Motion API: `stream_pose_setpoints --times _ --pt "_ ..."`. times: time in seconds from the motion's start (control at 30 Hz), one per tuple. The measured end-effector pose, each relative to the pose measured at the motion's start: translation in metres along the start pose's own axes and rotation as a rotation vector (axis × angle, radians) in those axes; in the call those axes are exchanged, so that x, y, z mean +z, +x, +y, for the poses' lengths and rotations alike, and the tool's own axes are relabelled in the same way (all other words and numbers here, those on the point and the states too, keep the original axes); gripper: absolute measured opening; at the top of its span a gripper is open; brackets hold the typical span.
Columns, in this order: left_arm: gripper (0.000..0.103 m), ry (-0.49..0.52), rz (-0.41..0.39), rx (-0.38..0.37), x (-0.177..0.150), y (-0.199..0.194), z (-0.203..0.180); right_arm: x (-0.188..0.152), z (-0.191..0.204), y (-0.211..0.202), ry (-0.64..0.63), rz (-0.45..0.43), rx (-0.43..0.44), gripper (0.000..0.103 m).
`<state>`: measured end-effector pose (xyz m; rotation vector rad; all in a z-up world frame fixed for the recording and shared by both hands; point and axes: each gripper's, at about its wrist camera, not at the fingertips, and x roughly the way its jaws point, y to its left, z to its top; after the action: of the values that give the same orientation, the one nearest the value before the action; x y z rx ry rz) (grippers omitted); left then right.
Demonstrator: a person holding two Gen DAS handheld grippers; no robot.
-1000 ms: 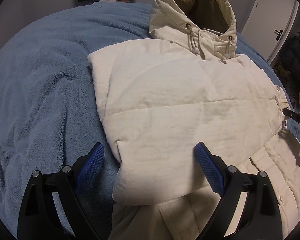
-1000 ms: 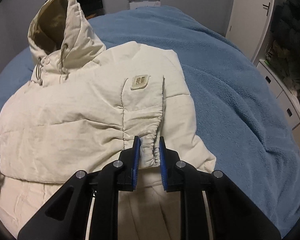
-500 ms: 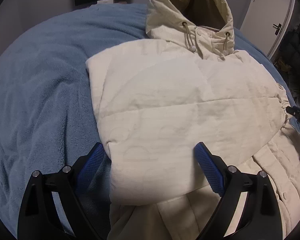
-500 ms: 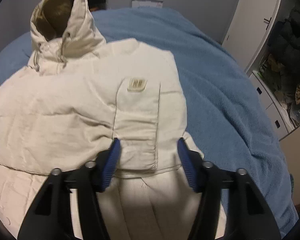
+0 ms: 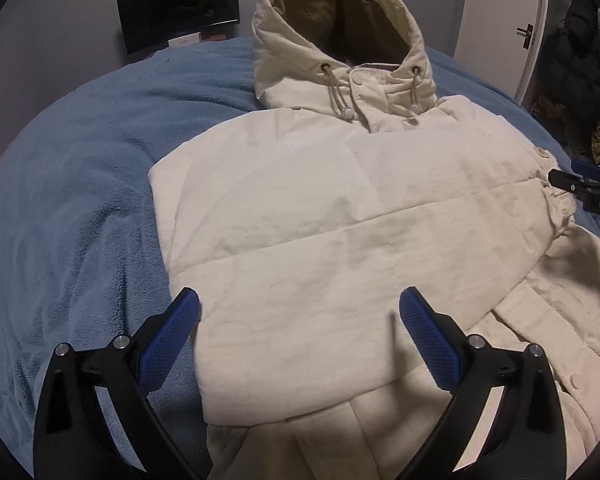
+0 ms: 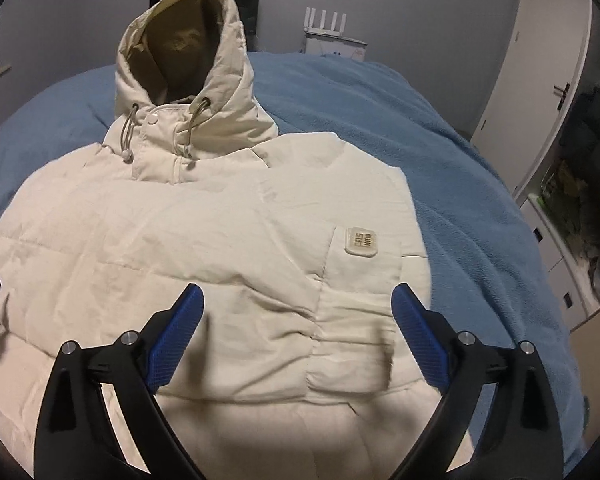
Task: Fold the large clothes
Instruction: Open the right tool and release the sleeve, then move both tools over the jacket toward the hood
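Jaws of the left gripper (image 5: 299, 322) are standing spread wide, its blue pads (image 5: 168, 344) hanging on either side of the near edge of a folded sleeve with nothing pinched between them. Jaws of the right gripper (image 6: 298, 320) have just been opening and are now gaping too; the elastic cuff (image 6: 350, 364) of the other sleeve is lying loose between its pads (image 6: 174, 340), which are not pressing on it. Both grippers are hovering over a cream hooded puffer jacket (image 5: 340, 216) that is lying front up on a blue fleece blanket (image 5: 68, 184), its hem toward the cameras. Each sleeve is lying folded inward across the chest, and on the right-hand sleeve a square logo patch (image 6: 362, 242) is facing upward. In the left wrist view the tip of the right gripper is showing at the right edge, just beside the jacket's side. Farther away, the hood (image 5: 340, 36) is standing upright and open, showing its tan lining, with two drawcords (image 6: 128, 136) hanging below it. Beyond the bed, a dark monitor (image 5: 178, 10) is leaning by the grey wall on the left, a white router (image 6: 332, 28) with antennas is sitting farther back, and a white door (image 5: 500, 24) is standing on the right.
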<state>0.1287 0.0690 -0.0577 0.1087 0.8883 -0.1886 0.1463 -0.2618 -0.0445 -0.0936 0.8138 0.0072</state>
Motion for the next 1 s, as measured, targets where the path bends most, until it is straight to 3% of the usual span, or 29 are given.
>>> stream_pose_setpoints --times 0.27,0.5,0.87,1.0 --pt "0.096 0.006 -0.047 0.042 0.008 -0.002 -0.008 -0.002 -0.011 0.030 0.088 0.083 0.031 0.095" --pt "0.096 0.082 0.081 0.052 0.000 0.030 -0.024 -0.013 -0.013 0.057 0.091 0.132 0.077 0.096" --pt "0.097 0.057 0.099 0.027 -0.006 0.038 -0.017 -0.014 -0.010 0.071 0.049 0.157 0.099 0.097" --pt "0.098 0.057 0.102 0.031 -0.005 0.039 -0.018 -0.017 -0.009 0.069 0.045 0.124 0.079 0.097"
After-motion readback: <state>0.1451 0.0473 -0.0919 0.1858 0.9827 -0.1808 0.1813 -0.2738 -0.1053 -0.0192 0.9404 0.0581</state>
